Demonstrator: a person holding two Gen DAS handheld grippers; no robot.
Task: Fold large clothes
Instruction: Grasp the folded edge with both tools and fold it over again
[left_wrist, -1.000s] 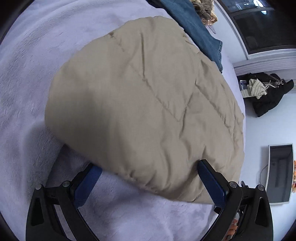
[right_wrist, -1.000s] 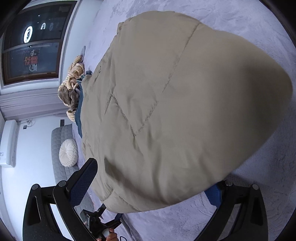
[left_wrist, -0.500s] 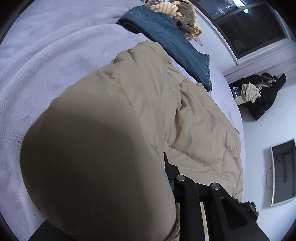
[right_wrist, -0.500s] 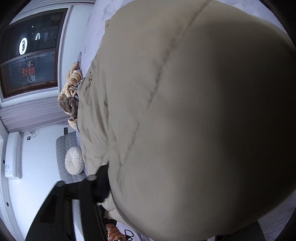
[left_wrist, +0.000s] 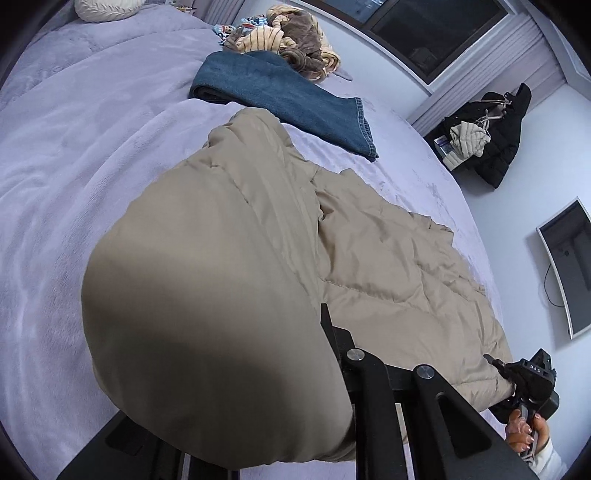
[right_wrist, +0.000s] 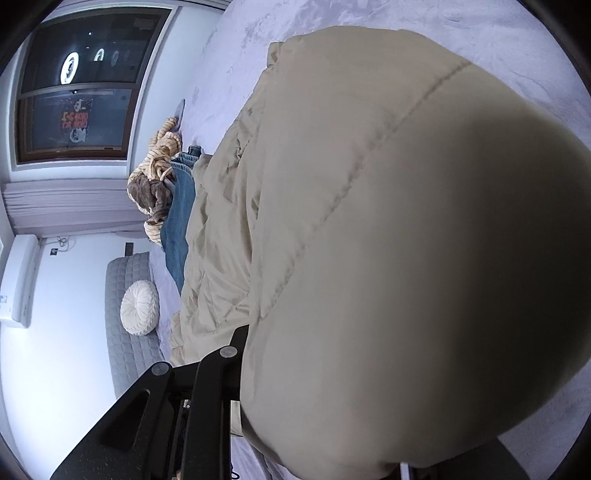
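Left wrist view. Beige padded jacket (left_wrist: 229, 295): spread on lavender bedspread (left_wrist: 74, 184), near edge lifted and bulging over the camera. Left gripper (left_wrist: 280, 413): pressed together on the jacket hem, one black finger (left_wrist: 332, 339) visible, the other buried under cloth. Right gripper (left_wrist: 528, 380): at far right, touching the same hem, held by a hand (left_wrist: 528, 435). Folded jeans (left_wrist: 288, 99) and striped bundle (left_wrist: 288, 48) beyond, well apart from the jacket.

Right wrist view. Jacket (right_wrist: 388, 240): fills the frame, draped over the right gripper (right_wrist: 325, 424), which pinches the hem; one finger (right_wrist: 236, 343) showing. Round cushion (right_wrist: 139, 307) far left.

Step judged: hem raised in both grips, fold begun. Next move likely calls for carrying both corners evenly toward the far collar end, then lowering flat before release.
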